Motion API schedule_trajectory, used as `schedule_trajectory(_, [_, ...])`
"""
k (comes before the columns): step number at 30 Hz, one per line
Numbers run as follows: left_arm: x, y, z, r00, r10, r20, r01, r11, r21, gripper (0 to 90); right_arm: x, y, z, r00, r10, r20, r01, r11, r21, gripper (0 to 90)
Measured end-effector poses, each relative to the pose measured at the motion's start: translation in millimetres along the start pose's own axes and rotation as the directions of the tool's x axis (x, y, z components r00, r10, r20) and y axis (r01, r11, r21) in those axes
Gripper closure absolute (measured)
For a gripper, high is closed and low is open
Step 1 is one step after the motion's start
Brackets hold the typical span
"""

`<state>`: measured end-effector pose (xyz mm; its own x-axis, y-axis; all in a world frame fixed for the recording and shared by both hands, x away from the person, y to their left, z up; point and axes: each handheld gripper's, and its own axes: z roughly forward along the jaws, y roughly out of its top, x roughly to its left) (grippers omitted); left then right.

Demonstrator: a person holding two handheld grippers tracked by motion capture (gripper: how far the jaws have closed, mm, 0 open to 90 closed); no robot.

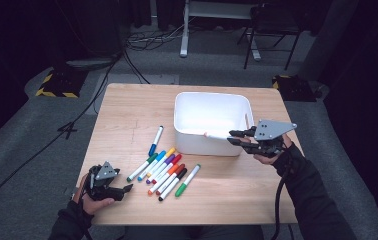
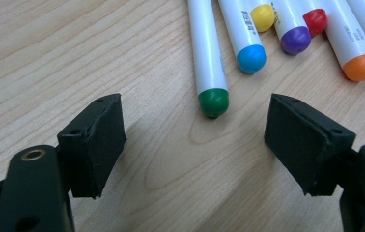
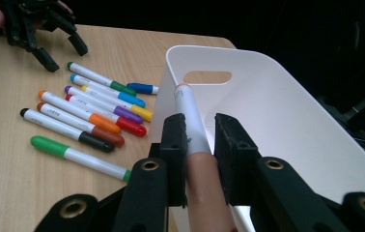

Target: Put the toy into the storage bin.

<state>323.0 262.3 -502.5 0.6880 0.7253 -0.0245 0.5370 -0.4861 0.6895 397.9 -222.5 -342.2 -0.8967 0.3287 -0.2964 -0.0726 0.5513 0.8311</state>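
Observation:
My right gripper (image 1: 233, 137) (image 3: 200, 130) is shut on a marker (image 3: 189, 113) with a white barrel and a pale pink cap. It holds the marker (image 1: 216, 135) over the right part of the white bin (image 1: 212, 95) (image 3: 277, 106), tip pointing into it. A row of several coloured markers (image 1: 164, 172) (image 3: 89, 113) lies on the wooden table in front of the bin. At the front left my left gripper (image 1: 126, 189) (image 2: 195, 140) rests low and open, with nothing between its jaws. Just ahead of them lies the green-ended marker (image 2: 213, 101).
A blue-capped marker (image 1: 155, 140) lies apart, left of the bin. A green-capped marker (image 1: 187, 180) sits at the right end of the row. The table (image 1: 127, 105) is bare wood at the back left. Dark floor, cables and stands surround it.

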Motion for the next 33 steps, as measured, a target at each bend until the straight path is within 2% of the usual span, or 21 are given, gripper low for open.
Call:
schedule_trajectory(4, [0.0, 0.0, 0.0, 1.0000, 0.000, 0.000, 0.000, 1.0000, -0.001, 22.6, -7.1, 3.6, -2.2, 0.9997, 0.000, 0.024, 0.001, 1.000, -0.005, 74.7])
schedule_trajectory(8, [0.0, 0.0, 0.0, 1.0000, 0.000, 0.000, 0.000, 1.0000, 0.000, 22.5, -16.1, 4.7, -4.3, 0.9990, 0.021, 0.040, -0.020, 1.000, -0.023, 74.6])
schedule_trajectory(16, [0.0, 0.0, 0.0, 1.0000, 0.000, 0.000, 0.000, 1.0000, 0.000, 22.6, -34.9, 4.4, -1.6, 0.9957, 0.050, 0.079, -0.049, 0.999, -0.009, 74.7])
schedule_trajectory(23, [0.0, 0.0, 0.0, 1.0000, 0.001, 0.000, -0.001, 1.0000, 0.000, 22.6, -49.5, 3.1, 6.4, 0.9926, 0.078, 0.093, -0.079, 0.997, 0.001, 74.7])
schedule_trajectory(33, [0.0, 0.0, 0.0, 1.0000, 0.001, -0.001, -0.001, 1.0000, -0.001, 22.6, -63.1, 0.2, 22.5, 0.9900, 0.101, 0.098, -0.104, 0.994, 0.027, 74.7])
